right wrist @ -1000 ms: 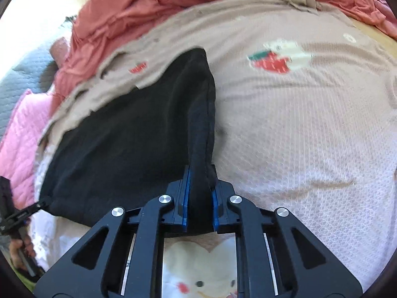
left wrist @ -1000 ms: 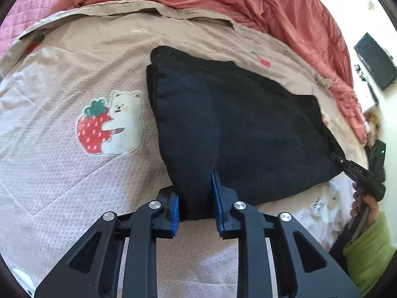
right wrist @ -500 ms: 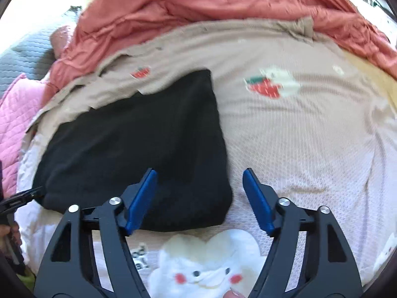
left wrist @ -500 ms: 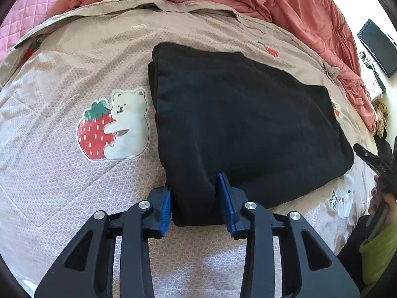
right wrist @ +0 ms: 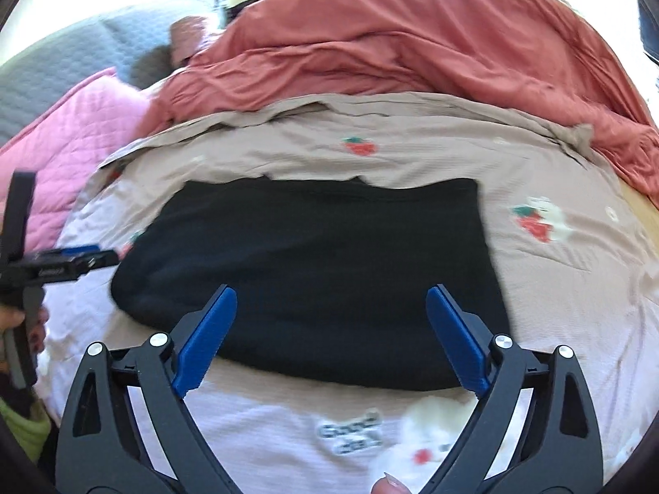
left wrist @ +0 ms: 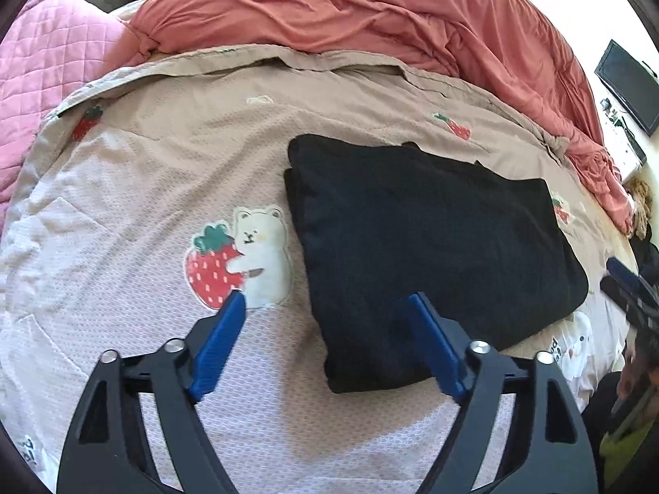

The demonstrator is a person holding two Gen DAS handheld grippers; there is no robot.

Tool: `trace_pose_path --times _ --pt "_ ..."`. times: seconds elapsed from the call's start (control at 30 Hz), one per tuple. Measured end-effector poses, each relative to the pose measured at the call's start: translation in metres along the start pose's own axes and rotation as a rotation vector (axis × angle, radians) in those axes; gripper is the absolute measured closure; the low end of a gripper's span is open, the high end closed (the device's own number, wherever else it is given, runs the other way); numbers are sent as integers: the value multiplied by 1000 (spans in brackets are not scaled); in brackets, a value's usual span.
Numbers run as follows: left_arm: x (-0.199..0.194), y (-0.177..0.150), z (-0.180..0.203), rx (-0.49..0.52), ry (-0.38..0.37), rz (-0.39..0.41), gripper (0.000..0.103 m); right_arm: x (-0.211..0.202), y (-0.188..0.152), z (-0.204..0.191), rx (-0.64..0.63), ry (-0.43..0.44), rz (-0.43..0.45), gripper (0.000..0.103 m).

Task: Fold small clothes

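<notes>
Both my tools have just been opening and grip nothing: left tool (left wrist: 325, 302), right tool (right wrist: 331, 288). The folded black garment (left wrist: 424, 247) lies mid-frame on the bed (left wrist: 144, 189), long axis left-to-right between them, its corner nearest my left.

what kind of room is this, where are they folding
Most likely a bedroom: the folded black garment lies on a bed's beige strawberry-and-bear quilt, with a rumpled coral duvet and pink quilted pillow behind.

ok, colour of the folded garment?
Black garment, plain; clearest in the left wrist view.
</notes>
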State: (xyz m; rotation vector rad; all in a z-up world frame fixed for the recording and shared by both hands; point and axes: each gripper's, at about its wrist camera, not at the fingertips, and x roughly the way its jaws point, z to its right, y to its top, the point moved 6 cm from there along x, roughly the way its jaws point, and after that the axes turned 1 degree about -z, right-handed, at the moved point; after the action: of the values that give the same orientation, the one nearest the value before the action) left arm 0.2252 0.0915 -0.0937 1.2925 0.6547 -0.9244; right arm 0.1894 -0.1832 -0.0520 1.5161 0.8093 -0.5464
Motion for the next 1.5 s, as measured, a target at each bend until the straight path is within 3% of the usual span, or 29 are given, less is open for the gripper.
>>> trace_pose_path --times 0.1,0.27,0.6,0.9,1.13,1.27,1.4,1.5 --pt "-3 3 -5 7 45 19 4 6 -4 -28 -61 4 -12 12" --pt "-11 10 -11 24 112 68 4 15 -8 -70 -145 14 -15 10" --pt "5 19 -22 -18 99 45 4 36 -21 -137 -351 18 -21 9" --pt "29 33 -48 -208 -85 27 4 72 -46 -180 -608 -63 -27 9" --pt "40 31 -69 -314 -132 20 4 95 -58 -204 -752 -96 -14 9" --pt "46 32 -70 -323 -155 8 4 103 -59 -212 -771 -121 9 10" --pt "56 32 -69 -334 -190 1 4 110 -52 -208 -725 -132 17 29" --pt "62 34 -71 -353 -226 -12 4 110 -45 -201 -700 -157 46 55"
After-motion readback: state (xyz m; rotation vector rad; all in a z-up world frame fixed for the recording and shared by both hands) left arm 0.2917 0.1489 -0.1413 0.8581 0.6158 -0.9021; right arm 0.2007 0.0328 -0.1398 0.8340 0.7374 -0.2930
